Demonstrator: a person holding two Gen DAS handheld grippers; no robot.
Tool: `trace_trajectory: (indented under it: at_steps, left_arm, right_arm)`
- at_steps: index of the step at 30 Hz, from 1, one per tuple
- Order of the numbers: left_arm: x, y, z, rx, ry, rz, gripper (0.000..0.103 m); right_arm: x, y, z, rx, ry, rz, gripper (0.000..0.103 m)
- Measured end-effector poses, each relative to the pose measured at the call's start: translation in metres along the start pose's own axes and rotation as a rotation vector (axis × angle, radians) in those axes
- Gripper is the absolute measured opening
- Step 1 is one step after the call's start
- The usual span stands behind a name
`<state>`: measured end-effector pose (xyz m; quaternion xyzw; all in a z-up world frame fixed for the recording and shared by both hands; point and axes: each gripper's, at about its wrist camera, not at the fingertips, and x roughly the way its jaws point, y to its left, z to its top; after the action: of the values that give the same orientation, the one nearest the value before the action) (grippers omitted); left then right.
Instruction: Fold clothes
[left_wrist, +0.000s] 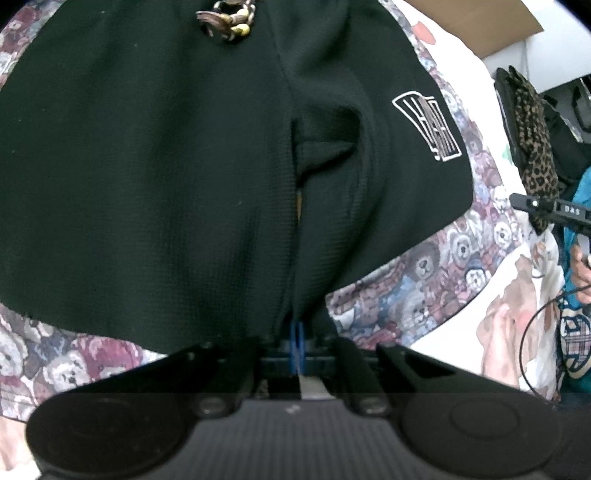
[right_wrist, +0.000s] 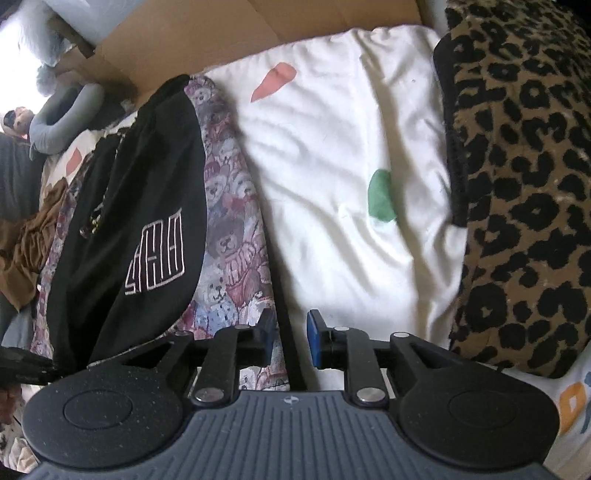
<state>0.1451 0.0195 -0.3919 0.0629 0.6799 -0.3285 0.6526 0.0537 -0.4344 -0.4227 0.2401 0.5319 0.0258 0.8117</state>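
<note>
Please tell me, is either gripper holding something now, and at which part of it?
The left gripper is shut on the black garment, pinching its near edge at the middle fold. The right gripper is open and holds nothing.

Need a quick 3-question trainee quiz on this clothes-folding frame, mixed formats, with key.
1. True or false: the left gripper is shut on the black garment.
2. The right gripper is: A) open, nothing gripped B) shut on the leopard-print blanket C) shut on the black garment.
3. What pattern is on the fabric under the black garment?

Key: 1 true; 2 A; 3 teddy bears.
</note>
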Motion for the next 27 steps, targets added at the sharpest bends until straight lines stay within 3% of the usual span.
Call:
trace_trajectory:
  at_steps: [23,25,26,27]
  left_arm:
    - [-0.008,0.003,-0.004,0.022,0.006,-0.01,0.002]
    - [-0.01,0.003,-0.004,0.018,0.002,-0.016,0.002]
    - [-0.011,0.003,-0.004,0.019,0.001,-0.019,0.002]
    - [-0.011,0.003,-0.004,0.019,0.001,-0.024,0.002]
  right_arm:
    - [0.011,-0.004,-0.013,-0.023,0.084,0.0,0.025]
    - [0.011,-0.004,-0.015,-0.022,0.1,0.0,0.021]
    - [0.01,-0.004,-0.015,-0.023,0.104,0.0,0.009]
    - [0.01,-0.004,-0.016,-0.019,0.106,0.001,0.007]
